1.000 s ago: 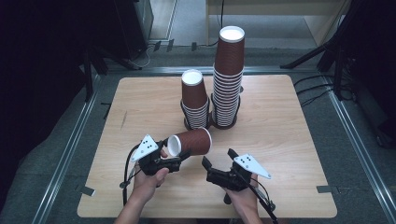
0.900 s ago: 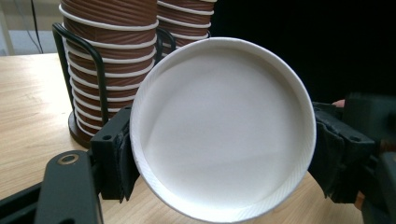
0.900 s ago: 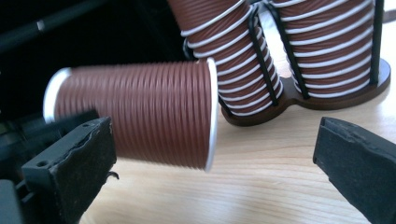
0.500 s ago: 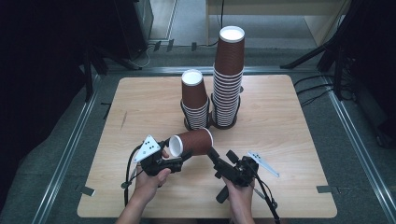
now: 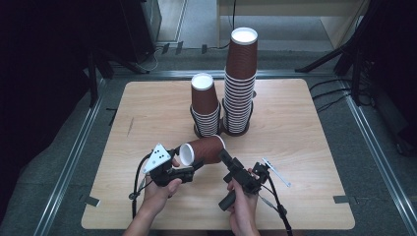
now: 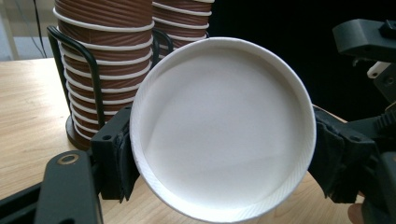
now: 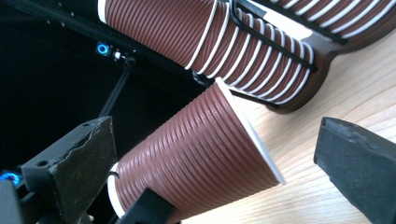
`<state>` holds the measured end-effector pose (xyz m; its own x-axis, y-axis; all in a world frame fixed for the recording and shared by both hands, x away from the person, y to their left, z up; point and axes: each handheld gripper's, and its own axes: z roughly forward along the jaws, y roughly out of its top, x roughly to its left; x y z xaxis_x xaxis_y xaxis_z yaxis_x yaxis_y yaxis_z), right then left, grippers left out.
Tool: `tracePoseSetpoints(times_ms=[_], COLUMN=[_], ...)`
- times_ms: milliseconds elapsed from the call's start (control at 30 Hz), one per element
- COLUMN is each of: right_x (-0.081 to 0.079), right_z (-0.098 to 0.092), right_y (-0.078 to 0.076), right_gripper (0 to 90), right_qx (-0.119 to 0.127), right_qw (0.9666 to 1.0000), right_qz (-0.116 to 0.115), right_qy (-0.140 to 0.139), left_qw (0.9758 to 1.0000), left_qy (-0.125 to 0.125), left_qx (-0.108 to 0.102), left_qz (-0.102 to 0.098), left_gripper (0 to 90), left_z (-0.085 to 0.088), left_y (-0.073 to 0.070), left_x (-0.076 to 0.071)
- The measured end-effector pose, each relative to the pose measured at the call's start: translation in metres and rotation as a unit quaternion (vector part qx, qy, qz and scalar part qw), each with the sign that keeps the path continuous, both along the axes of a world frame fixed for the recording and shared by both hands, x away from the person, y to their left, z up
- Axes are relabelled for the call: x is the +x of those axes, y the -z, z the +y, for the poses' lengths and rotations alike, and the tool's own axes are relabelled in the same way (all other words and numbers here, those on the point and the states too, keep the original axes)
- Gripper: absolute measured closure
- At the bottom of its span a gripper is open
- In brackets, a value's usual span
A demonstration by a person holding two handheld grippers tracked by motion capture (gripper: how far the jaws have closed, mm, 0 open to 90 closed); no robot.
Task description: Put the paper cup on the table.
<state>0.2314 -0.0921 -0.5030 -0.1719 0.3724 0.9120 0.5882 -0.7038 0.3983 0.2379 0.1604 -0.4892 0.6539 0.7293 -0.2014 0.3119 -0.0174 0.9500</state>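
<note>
Brown ribbed paper is seen on a single cup (image 5: 202, 150) held on its side just below the centre of the high view, its white base turned toward the lower left and its open rim toward the right. It is clamped near the base by the left gripper (image 5: 183, 166), which is held in the left hand (image 5: 160, 191) at lower centre-left. The right gripper (image 5: 227, 160) is held in the right hand (image 5: 243, 209) at lower centre, its jaws spread and its tip close beside the cup's rim. Behind the cup, at the centre of the wooden table (image 5: 305, 147), a short stack of cups (image 5: 205, 105) and a tall stack of cups (image 5: 240, 81) are set upside down in black wire holders.

In the left gripper view, the cup's white base (image 6: 222, 126) is seen in the middle of the frame, pressed between the two black jaws at left and right. The stacks (image 6: 107, 60) are partly hidden behind it at upper left, and the right gripper (image 6: 369, 51) is seen at the right edge.

In the right gripper view, the cup (image 7: 196, 158) is seen at lower centre, between the widely parted jaws but touched by neither. A stack (image 7: 224, 42) in its wire holder (image 7: 280, 51) runs across the top of the frame.
</note>
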Motion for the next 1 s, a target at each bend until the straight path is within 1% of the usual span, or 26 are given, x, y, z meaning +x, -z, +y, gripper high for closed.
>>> tracePoseSetpoints(times_ms=[100,167,233,267,300,333,400,533,567,600,633,667,700,733,833,867,900,933,967,1000], right_x=[0.002,0.003,0.004,0.005,0.005,0.006,0.006,0.008,0.008,0.008,0.008,0.008,0.008,0.008,0.008,0.008,0.008,0.008,0.008,0.007], right_z=[0.002,0.004,0.005,0.006,0.006,0.007,0.008,0.012,0.013,0.015,0.015,0.015,0.015,0.016,0.019,0.020,0.020,0.023,0.023,0.024], right_y=[0.001,0.003,0.004,0.007,0.007,0.008,0.010,0.014,0.015,0.016,0.016,0.017,0.017,0.017,0.018,0.020,0.020,0.021,0.021,0.021], right_gripper=[0.0,0.0,0.0,0.0,0.0,0.0,0.0,0.0,0.0,0.0,0.0,0.0,0.0,0.0,0.0,0.0,0.0,0.0,0.0,0.0], right_qx=[0.021,0.036,0.054,0.069,0.069,0.077,0.095,0.118,0.128,0.142,0.142,0.158,0.158,0.164,0.170,0.177,0.177,0.182,0.182,0.186], right_qw=[0.9996,0.9988,0.9974,0.9957,0.9957,0.9946,0.9919,0.9873,0.9852,0.9819,0.9819,0.9780,0.9780,0.9765,0.9747,0.9718,0.9718,0.9697,0.9697,0.9685], right_qz=[0.016,0.032,0.048,0.063,0.063,0.069,0.084,0.106,0.114,0.125,0.125,0.137,0.137,0.140,0.145,0.156,0.156,0.163,0.163,0.166], right_qy=[-0.005,-0.005,-0.001,0.001,0.001,0.005,0.005,0.001,0.002,0.003,0.003,0.003,0.003,0.003,0.007,0.007,0.007,0.007,0.007,0.006], left_qw=[1.0000,1.0000,1.0000,1.0000,1.0000,1.0000,1.0000,1.0000,1.0000,1.0000,1.0000,1.0000,0.9999,0.9999,0.9999,0.9999,0.9999,0.9998,0.9998,0.9998], left_qy=[0.000,-0.001,-0.003,-0.004,-0.004,-0.004,-0.005,-0.007,-0.007,-0.006,-0.006,-0.007,-0.006,-0.006,-0.006,-0.007,-0.007,-0.007,-0.006,-0.007], left_qx=[0.000,0.000,-0.001,-0.002,-0.002,-0.001,0.000,0.000,0.000,0.002,0.002,0.004,0.005,0.007,0.010,0.009,0.010,0.013,0.013,0.014], left_qz=[-0.001,-0.001,-0.002,-0.003,-0.003,-0.004,-0.005,-0.007,-0.006,-0.006,-0.006,-0.006,-0.006,-0.007,-0.009,-0.009,-0.011,-0.012,-0.013,-0.014], left_gripper=[21.9,21.9,21.9,21.9,21.9,21.9,21.9,21.9,21.9,21.9,21.9,21.9,21.9,21.9,21.9,21.9,21.9,21.9,21.9,21.9], left_z=[0.000,0.000,0.000,-0.001,-0.001,-0.001,-0.002,-0.003,-0.004,-0.004,-0.005,-0.005,-0.006,-0.007,-0.008,-0.009,-0.009,-0.010,-0.010,-0.011], left_y=[0.000,0.000,0.000,0.000,0.000,0.000,0.000,0.001,0.001,0.001,0.001,0.002,0.002,0.002,0.002,0.002,0.002,0.002,0.002,0.002], left_x=[0.000,0.000,0.000,-0.001,-0.001,-0.001,-0.001,-0.001,-0.001,-0.001,-0.002,-0.002,-0.002,-0.002,-0.003,-0.003,-0.003,-0.004,-0.004,-0.004])
